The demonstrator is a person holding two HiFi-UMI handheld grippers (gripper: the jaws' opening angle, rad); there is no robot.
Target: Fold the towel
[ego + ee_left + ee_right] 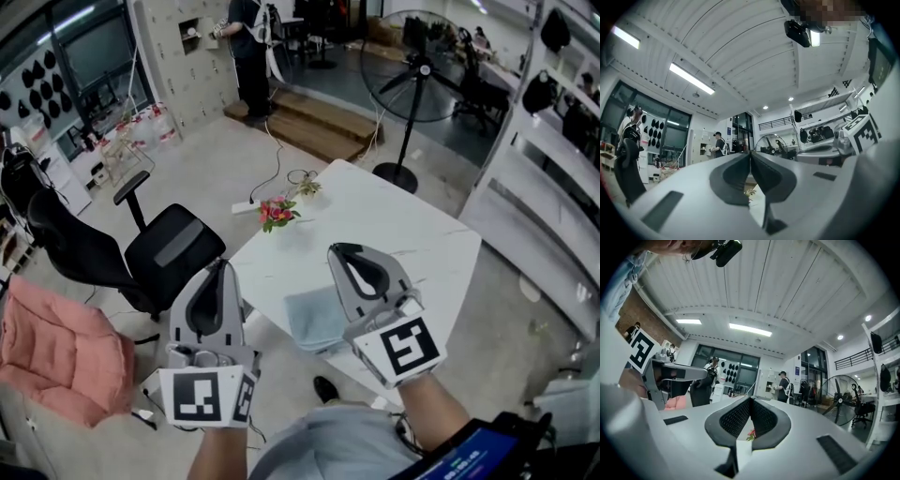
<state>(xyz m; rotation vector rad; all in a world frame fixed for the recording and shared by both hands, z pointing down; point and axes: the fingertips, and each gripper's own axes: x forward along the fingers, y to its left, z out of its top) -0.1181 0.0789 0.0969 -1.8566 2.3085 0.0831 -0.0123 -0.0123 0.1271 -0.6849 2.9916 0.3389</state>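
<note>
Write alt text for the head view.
The left gripper and right gripper, both shut and empty, hover before a white table. A pale blue towel lies at the table's near edge, partly behind the right gripper; flowers lie farther back, a black chair stands left.

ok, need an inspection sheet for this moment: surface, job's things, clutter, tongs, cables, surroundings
Surface: white table, faint veining.
Job's things: light blue towel lying flat near the table's near edge, partly behind the right tongs.
Clutter: small bunch of flowers at the table's far left edge.
Tongs: left tongs shut, nothing between them; right tongs shut, nothing between them; neither holds the towel.
Cables: power strip on the floor, its cable running off toward the steps.
Surroundings: black office chair, pink cushion, standing fan, a person at the far wall.
</note>
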